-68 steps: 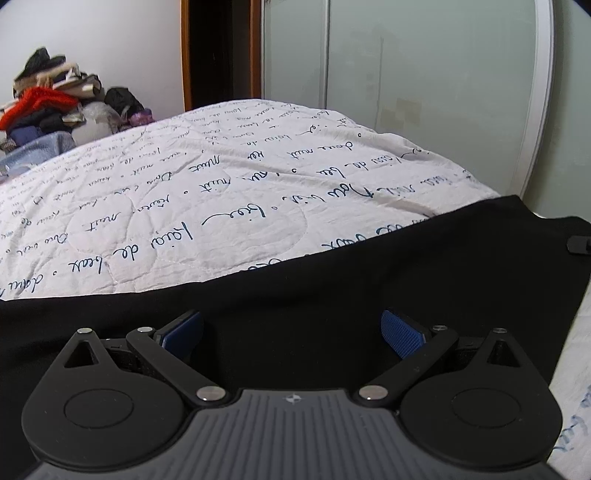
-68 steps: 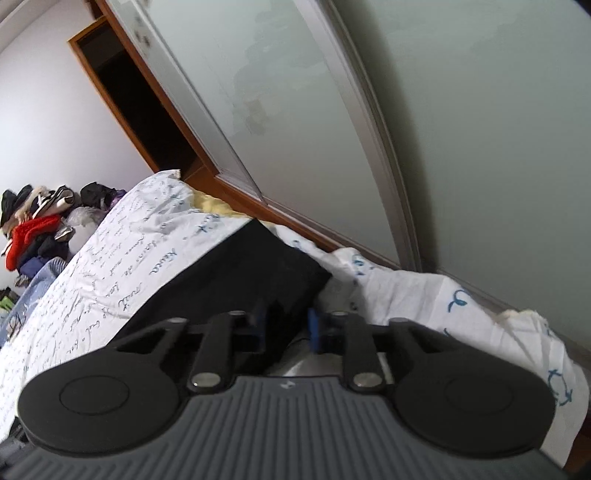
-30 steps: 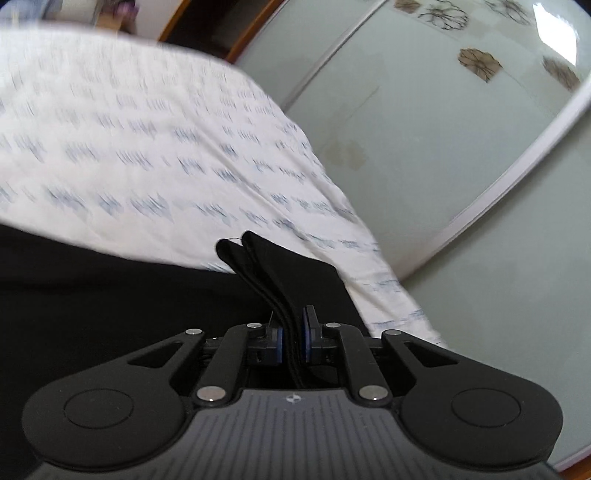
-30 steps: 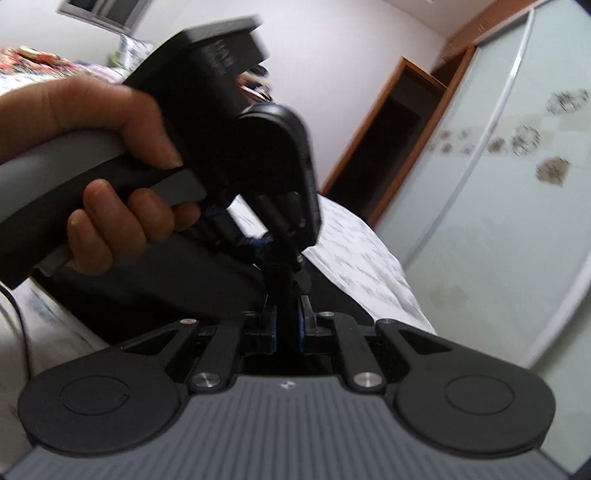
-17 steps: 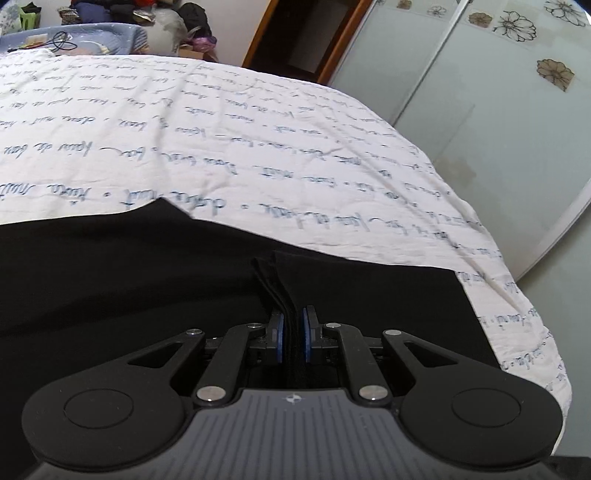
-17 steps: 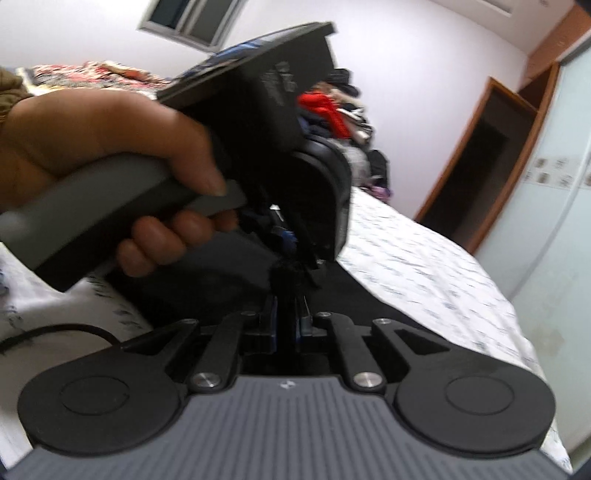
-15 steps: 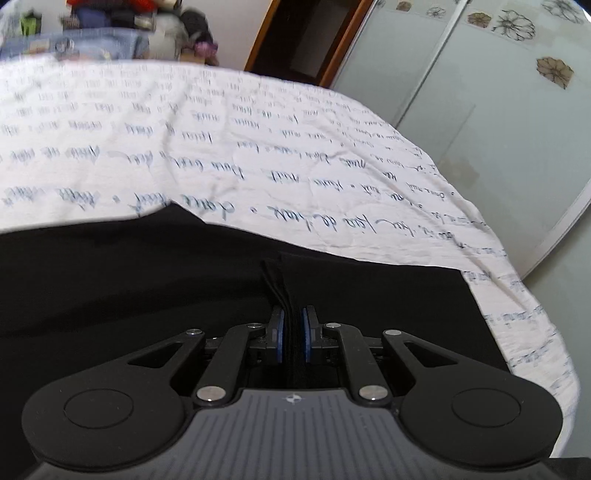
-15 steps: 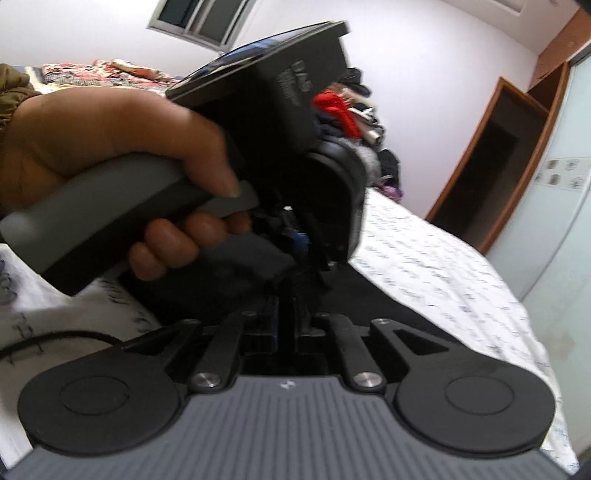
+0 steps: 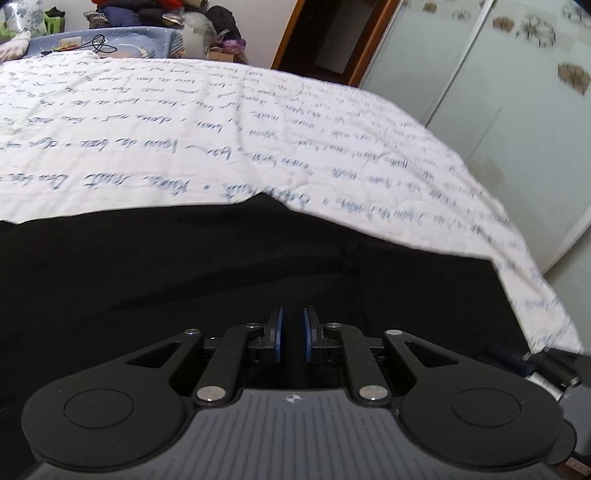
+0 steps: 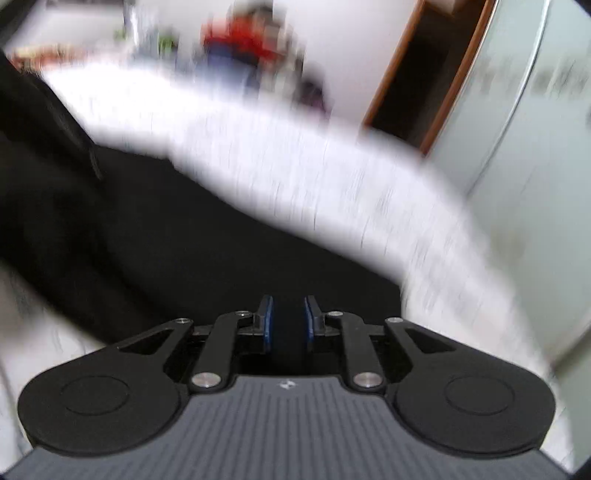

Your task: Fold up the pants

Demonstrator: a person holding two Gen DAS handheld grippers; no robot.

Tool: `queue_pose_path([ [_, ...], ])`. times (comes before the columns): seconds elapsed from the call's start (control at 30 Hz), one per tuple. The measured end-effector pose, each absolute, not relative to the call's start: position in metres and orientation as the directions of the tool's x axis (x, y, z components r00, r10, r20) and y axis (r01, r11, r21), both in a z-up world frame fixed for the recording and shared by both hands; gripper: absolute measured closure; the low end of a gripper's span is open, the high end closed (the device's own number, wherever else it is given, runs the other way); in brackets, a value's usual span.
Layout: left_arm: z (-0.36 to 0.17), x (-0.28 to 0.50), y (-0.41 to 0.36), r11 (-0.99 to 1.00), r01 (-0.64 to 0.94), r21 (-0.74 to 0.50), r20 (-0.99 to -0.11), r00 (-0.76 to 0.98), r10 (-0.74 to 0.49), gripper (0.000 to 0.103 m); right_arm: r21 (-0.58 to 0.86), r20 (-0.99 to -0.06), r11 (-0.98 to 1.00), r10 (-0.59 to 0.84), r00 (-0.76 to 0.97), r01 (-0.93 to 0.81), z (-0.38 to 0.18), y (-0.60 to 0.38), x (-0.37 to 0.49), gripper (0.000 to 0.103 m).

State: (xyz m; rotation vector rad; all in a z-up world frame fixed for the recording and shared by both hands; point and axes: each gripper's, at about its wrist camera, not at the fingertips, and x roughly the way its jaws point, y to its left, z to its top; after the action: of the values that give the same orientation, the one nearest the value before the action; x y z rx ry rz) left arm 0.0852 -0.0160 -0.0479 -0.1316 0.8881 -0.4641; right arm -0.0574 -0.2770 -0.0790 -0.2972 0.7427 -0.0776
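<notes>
Right now I am looking down the left gripper (image 9: 291, 339) at the black pants (image 9: 184, 280), which are lying flat across the near part of the bed. Their far edge is running from the left border up to a small peak near the middle, then sloping down to a corner at the right. Beyond that edge the white quilt with blue script (image 9: 221, 129) is lying bare all the way back to the pile of clothes (image 9: 166, 14) by the wall, so I am seeing plenty of free surface ahead. On the right the quilt is dropping off close to the frosted sliding doors (image 9: 498, 110), leaving only a narrow strip of room there.

The left jaws are standing almost together, and dark cloth is filling the slim gap between the blue pads (image 9: 277, 334); I am reading that as a pinch on the pants. At the lower right of this view part of the other tool (image 9: 546, 365) is poking in just past the pants' corner.

The right wrist picture is smeared. The right gripper (image 10: 287, 328) is opening, its pads standing a little apart over black fabric (image 10: 184, 240), and I cannot tell whether they are pressing on it.

Compared with half a second ago, the raised fold that was standing up between the left jaws is now lying down flat, and the hand and handle that were filling the right view are gone from it.
</notes>
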Motion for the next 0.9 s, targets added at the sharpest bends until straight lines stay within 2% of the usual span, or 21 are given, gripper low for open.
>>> queue_pose_path([
  [0.07,-0.048,0.08,-0.017,0.899,0.357,-0.254,-0.729,0.541,-0.42,0.091,-0.374,-0.62,0.925,-0.197,0.759,-0.066,-0.083,-0.266,-0.069,0.088],
  [0.13,-0.047,0.075,-0.021,0.902,0.375,-0.215,-0.732,0.55,-0.403,0.089,-0.333,-0.585,0.94,-0.139,0.799,-0.08,-0.069,-0.254,-0.071,0.086],
  [0.17,-0.047,0.073,-0.023,0.901,0.382,-0.206,-0.729,0.554,-0.401,0.084,-0.291,-0.566,0.953,-0.1,0.818,-0.085,-0.062,-0.252,-0.07,0.076],
  [0.2,-0.047,0.071,-0.025,0.9,0.387,-0.202,-0.727,0.556,-0.402,0.08,-0.261,-0.559,0.96,-0.066,0.827,-0.1,-0.059,-0.249,-0.065,0.071],
  [0.3,-0.046,0.064,-0.02,0.9,0.396,-0.181,-0.724,0.566,-0.394,0.048,-0.236,-0.586,0.957,-0.003,0.81,-0.167,-0.061,-0.224,-0.041,0.071],
  [0.33,-0.045,0.061,-0.017,0.906,0.391,-0.164,-0.719,0.581,-0.381,0.031,-0.24,-0.589,0.949,0.026,0.808,-0.205,-0.062,-0.217,-0.04,0.071],
  [0.37,-0.044,0.058,-0.013,0.914,0.38,-0.145,-0.709,0.604,-0.364,0.024,-0.263,-0.58,0.935,0.044,0.813,-0.238,-0.058,-0.21,-0.043,0.071],
  [0.47,-0.044,0.054,-0.005,0.929,0.355,-0.107,-0.7,0.637,-0.324,0.024,-0.374,-0.561,0.877,0.044,0.826,-0.301,-0.06,-0.193,-0.055,0.071],
  [0.57,-0.043,0.057,0.0,0.926,0.348,-0.147,-0.697,0.628,-0.346,0.024,-0.416,-0.585,0.847,0.031,0.811,-0.332,-0.065,-0.176,-0.056,0.073],
  [0.67,-0.042,0.055,0.001,0.922,0.36,-0.142,-0.694,0.628,-0.352,0.024,-0.503,-0.559,0.802,-0.017,0.829,-0.323,-0.07,-0.158,-0.058,0.073],
  [0.73,-0.041,0.055,0.001,0.928,0.353,-0.118,-0.693,0.64,-0.332,0.024,-0.527,-0.563,0.782,-0.026,0.826,-0.334,-0.076,-0.15,-0.057,0.095],
  [0.9,-0.043,0.057,0.013,0.943,0.318,-0.097,-0.7,0.652,-0.292,0.024,-0.497,-0.597,0.776,0.019,0.802,-0.388,-0.07,-0.145,-0.069,0.094],
])
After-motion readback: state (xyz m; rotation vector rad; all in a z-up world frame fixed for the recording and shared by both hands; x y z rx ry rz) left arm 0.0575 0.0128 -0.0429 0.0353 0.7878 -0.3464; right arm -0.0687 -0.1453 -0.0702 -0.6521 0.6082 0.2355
